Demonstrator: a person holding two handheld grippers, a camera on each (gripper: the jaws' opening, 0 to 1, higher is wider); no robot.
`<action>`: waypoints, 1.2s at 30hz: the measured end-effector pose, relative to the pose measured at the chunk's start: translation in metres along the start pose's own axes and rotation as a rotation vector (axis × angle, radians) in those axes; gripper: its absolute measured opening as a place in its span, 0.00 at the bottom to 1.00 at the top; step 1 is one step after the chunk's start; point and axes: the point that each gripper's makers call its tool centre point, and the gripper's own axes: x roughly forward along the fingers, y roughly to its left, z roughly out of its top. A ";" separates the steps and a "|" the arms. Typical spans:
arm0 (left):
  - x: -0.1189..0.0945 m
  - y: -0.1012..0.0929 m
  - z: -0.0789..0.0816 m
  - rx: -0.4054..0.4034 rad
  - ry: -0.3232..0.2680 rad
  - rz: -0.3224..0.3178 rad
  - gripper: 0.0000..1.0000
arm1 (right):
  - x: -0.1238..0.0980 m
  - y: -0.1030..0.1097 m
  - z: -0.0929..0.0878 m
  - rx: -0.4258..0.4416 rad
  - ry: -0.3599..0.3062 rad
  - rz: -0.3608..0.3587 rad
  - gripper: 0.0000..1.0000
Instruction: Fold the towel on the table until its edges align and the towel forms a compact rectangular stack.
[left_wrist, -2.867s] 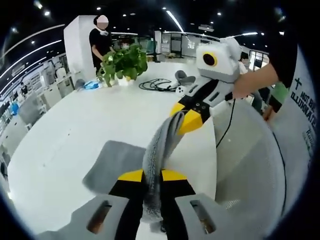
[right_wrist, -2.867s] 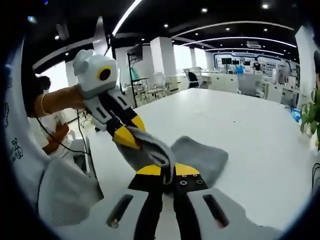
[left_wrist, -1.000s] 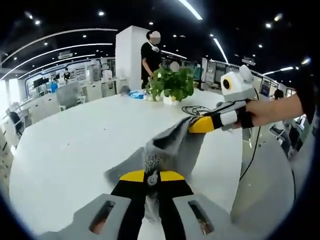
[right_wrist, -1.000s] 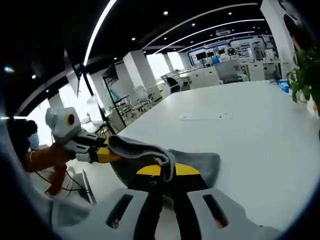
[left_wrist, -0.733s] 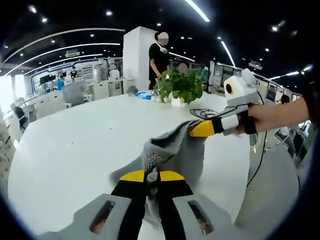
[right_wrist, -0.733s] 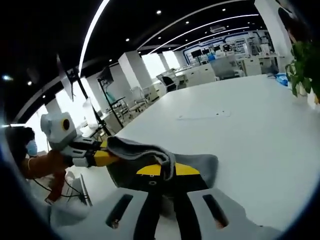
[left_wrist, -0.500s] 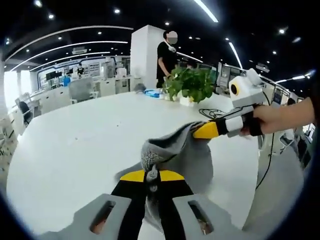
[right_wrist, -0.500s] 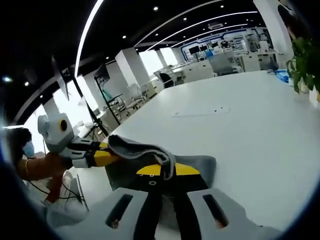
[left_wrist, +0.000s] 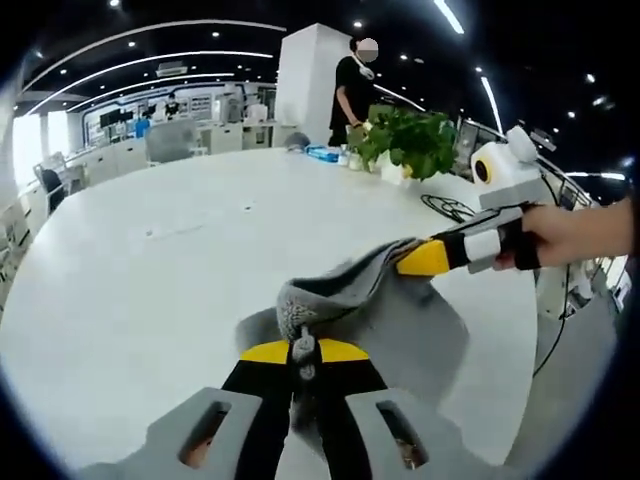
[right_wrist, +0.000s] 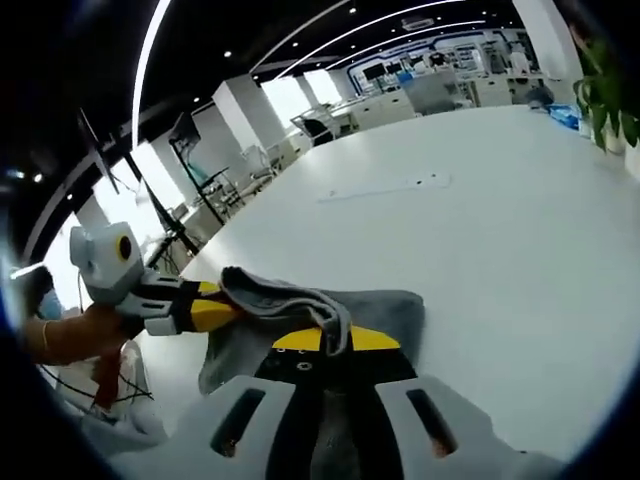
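A grey towel (left_wrist: 400, 330) hangs over the white table (left_wrist: 150, 270), stretched between both grippers. My left gripper (left_wrist: 303, 352) is shut on one bunched corner of it at the bottom of the left gripper view. The right gripper (left_wrist: 425, 258), held by a hand, comes in from the right there and pinches the opposite corner. In the right gripper view my right gripper (right_wrist: 335, 342) is shut on the towel (right_wrist: 300, 310), whose lower part rests on the table (right_wrist: 500, 200). The left gripper (right_wrist: 215, 308) enters from the left, gripping the towel's far corner.
A potted plant (left_wrist: 405, 140) and a coiled black cable (left_wrist: 445, 207) sit at the table's far side, with a person (left_wrist: 355, 90) standing behind. Desks and chairs (right_wrist: 330, 130) lie beyond the table. The table edge runs near the towel.
Both grippers have kept hold of the towel and carried it lower and farther over the table. The towel has spread wider between them, and its lower part now rests on the tabletop.
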 end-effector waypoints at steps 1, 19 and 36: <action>0.003 0.002 -0.002 -0.002 0.005 0.000 0.08 | 0.003 -0.002 -0.002 -0.002 0.006 -0.002 0.05; 0.023 0.019 -0.015 0.010 0.068 0.028 0.22 | 0.020 -0.031 -0.010 -0.069 0.046 -0.080 0.15; 0.006 0.038 0.003 0.029 -0.012 0.093 0.27 | 0.000 -0.043 -0.003 -0.132 0.033 -0.159 0.21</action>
